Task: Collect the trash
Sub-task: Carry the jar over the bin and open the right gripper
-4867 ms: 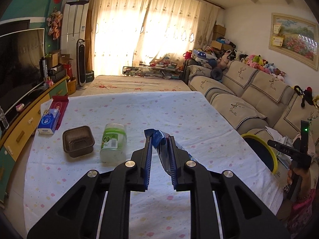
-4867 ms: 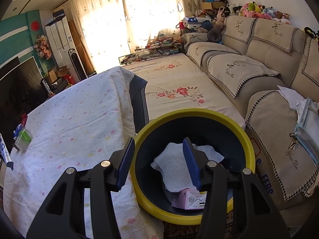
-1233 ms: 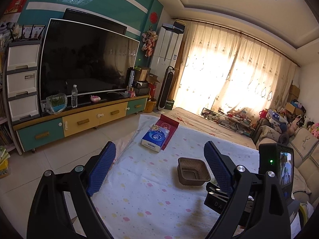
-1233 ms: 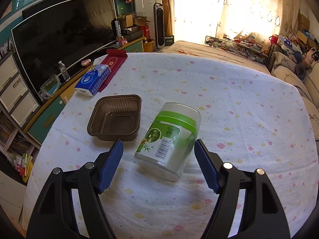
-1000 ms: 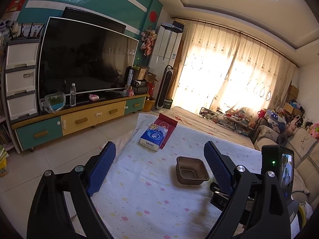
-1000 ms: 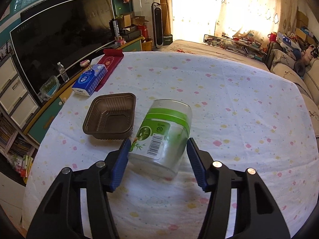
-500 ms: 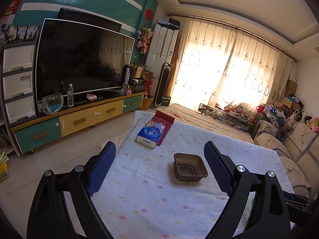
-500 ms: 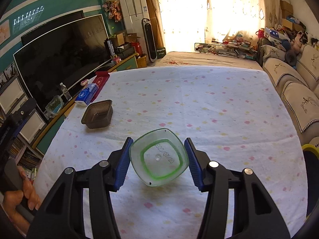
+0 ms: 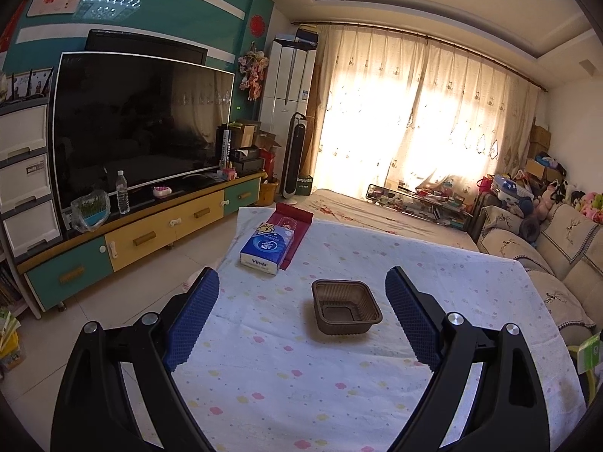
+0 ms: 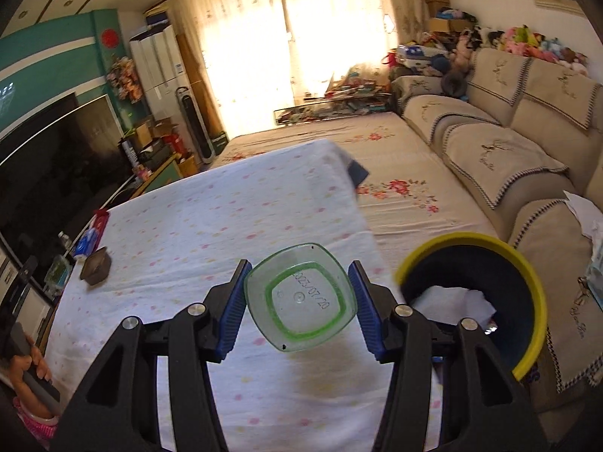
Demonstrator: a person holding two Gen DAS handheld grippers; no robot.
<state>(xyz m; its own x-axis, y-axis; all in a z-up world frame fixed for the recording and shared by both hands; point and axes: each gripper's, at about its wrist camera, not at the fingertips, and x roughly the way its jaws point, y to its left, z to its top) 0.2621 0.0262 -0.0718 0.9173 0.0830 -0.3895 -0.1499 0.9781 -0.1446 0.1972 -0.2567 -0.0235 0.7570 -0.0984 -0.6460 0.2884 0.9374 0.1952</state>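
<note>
A: What is the right gripper point(image 10: 297, 309) holding?

B: A clear plastic jar point(image 10: 300, 297) with a green ring on its bottom. The blue fingers point(image 10: 233, 310) squeeze it from both sides. The jar's bottom faces the camera, and a date is printed on it. The jar is up in the air, above the near right part of the table point(image 10: 211, 218).

A: Where is the bin?

B: The trash bin point(image 10: 527, 282) is just to the right of the jar, past the table's right edge. It has a yellow rim and a dark inside, and white paper point(image 10: 452, 301) lies in it. The sofa point(image 10: 501, 143) is close behind it on the right.

A: And the left gripper point(image 9: 301, 316)?

B: Its fingers are spread wide apart and hold nothing. It hangs over the near part of the table.

A: What is in front of it?

B: A brown plastic tray point(image 9: 346, 312) sits on the dotted cloth, between the two fingers in the view but farther off. A blue tissue pack point(image 9: 267, 249) lies far left, near the table's left edge, on a red packet point(image 9: 297, 226).

A: Is there room around the tray?

B: Yes. Bare cloth lies on all sides of it. The floor and the TV stand point(image 9: 132, 233) are off to the left.
</note>
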